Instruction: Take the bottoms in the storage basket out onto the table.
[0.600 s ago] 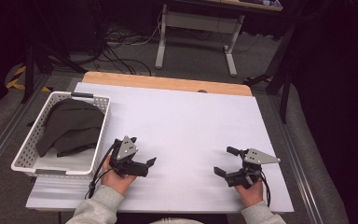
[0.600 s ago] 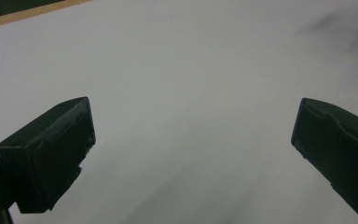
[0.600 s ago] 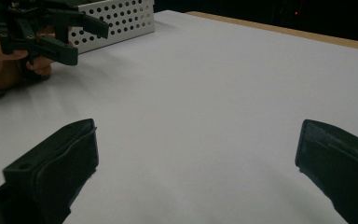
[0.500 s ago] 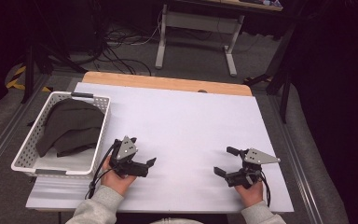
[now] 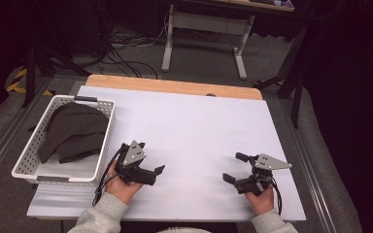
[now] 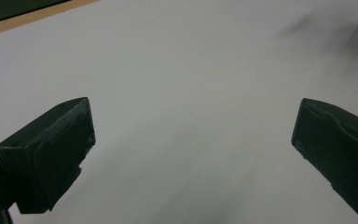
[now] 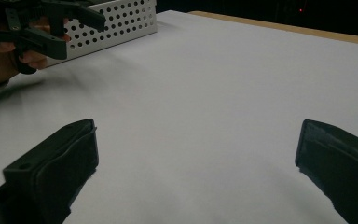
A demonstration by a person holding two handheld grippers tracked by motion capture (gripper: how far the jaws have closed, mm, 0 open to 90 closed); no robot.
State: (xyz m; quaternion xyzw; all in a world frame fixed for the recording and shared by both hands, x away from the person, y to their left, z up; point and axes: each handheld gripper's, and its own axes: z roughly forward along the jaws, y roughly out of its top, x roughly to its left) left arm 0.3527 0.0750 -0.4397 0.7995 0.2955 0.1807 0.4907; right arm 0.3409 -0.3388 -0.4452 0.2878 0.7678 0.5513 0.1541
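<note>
Basket (image 5: 102, 141) (unlabelled) beside left gripper (image 5: 150, 158)

light: bright on white table (image 5: 194, 126), dark surround | shadows: soft, faint | blur: near jaws soft in gripper views

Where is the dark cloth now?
In the high view, the cloth lies inside the white basket at the table's left edge, just beyond the left tool.
</note>
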